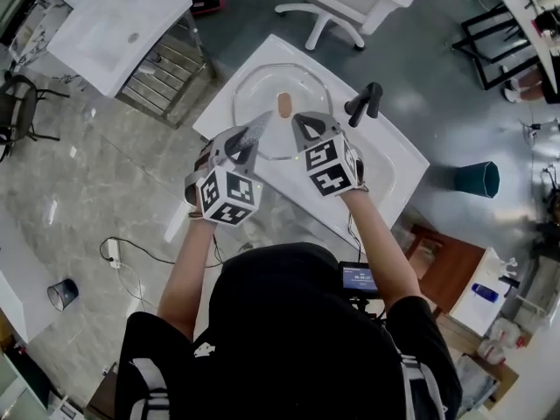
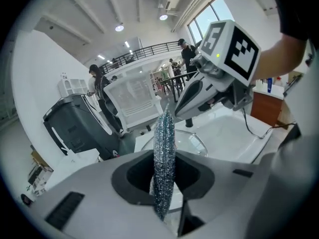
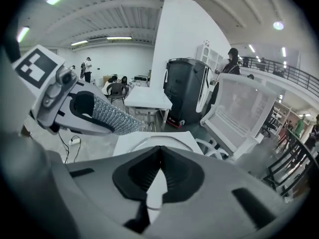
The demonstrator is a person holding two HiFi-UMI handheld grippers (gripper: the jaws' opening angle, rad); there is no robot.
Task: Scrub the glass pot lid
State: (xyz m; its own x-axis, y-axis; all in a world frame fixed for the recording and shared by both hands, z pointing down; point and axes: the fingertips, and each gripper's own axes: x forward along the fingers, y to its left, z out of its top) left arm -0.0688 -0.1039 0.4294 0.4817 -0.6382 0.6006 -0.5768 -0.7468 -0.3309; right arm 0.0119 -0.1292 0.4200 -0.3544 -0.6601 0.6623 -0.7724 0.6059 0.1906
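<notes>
The left tongs (image 2: pixel 165 176) are clamping a glittery silver scouring pad (image 2: pixel 164 133) edge-up between their pads, while the right tongs (image 3: pixel 159 157) are sitting fully closed on nothing. Both are hovering at the near edge of the glass pot lid (image 1: pixel 267 86), which is lying flat on the white counter (image 1: pixel 395 160), with a black tap (image 1: pixel 363 101) standing just right of the lid.

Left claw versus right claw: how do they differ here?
The left claw is shut on a silvery scrub pad; the right claw is shut on nothing. The left claw stands left of the knob, the right claw right of it. Both point toward the glass lid.
</notes>
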